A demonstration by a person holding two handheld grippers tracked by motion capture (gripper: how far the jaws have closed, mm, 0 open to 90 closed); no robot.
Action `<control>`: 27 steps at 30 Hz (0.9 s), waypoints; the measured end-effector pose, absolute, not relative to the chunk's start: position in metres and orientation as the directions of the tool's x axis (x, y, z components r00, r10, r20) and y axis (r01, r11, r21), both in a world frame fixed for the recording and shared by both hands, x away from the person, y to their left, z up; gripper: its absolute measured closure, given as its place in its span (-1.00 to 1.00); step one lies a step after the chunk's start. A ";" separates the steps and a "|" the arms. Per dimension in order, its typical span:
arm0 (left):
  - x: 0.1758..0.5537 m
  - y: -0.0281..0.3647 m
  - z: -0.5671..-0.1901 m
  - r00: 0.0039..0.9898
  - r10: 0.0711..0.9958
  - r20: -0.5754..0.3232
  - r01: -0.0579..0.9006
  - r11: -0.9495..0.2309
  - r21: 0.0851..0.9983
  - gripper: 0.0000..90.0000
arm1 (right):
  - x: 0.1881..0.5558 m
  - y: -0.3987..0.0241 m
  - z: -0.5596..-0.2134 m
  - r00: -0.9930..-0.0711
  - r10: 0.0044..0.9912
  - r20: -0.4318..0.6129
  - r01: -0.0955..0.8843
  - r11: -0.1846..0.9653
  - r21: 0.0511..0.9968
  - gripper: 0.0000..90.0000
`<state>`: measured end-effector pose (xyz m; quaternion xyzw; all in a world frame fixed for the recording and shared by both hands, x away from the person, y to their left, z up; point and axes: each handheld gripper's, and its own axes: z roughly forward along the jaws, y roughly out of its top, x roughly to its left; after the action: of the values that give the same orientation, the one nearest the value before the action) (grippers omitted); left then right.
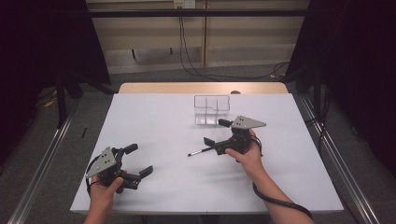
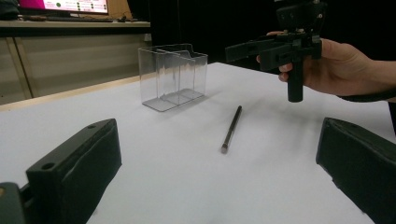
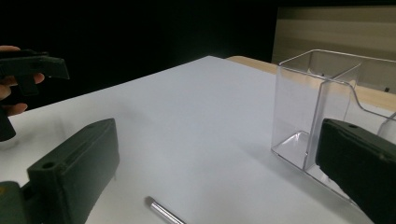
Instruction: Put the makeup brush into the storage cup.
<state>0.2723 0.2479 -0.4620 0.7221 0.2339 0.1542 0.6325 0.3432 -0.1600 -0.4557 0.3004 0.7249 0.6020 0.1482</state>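
Note:
A thin dark pen (image 1: 201, 151) lies flat on the white table (image 1: 159, 116), just left of my right gripper (image 1: 216, 132). That gripper is open, held a little above the table in a hand, with nothing between its jaws. In the right gripper view the pen's tip (image 3: 163, 212) shows low between the open jaws, and a clear plastic organizer (image 3: 327, 107) stands ahead on the right. My left gripper (image 1: 139, 160) is open near the front left, empty. In the left gripper view the pen (image 2: 232, 127) lies ahead, the organizer (image 2: 173, 74) behind it, the right gripper (image 2: 280, 46) to its right.
The clear organizer (image 1: 212, 109) stands at the table's back middle, divided into compartments that look empty. A wooden strip (image 1: 201, 87) runs along the far edge. Cables lie on the floor beyond, and metal rails (image 1: 42, 154) flank both sides.

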 end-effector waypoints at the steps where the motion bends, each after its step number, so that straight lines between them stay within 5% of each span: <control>1: 0.272 0.248 -0.462 0.843 0.533 -0.073 0.143 -0.091 0.985 -1.00 | 0.344 -0.159 -0.456 -0.777 0.613 0.146 0.261 0.101 0.960 -1.00; 27: 0.273 0.249 -0.463 0.841 0.534 -0.084 0.149 -0.080 0.986 -1.00 | 0.365 -0.133 -0.453 -0.814 0.570 0.114 0.394 0.397 0.829 -1.00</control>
<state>0.2733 0.2492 -0.4626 0.7191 0.2375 0.1512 0.6354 0.3652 -0.1331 -0.4534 0.2904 0.8304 0.4660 0.0945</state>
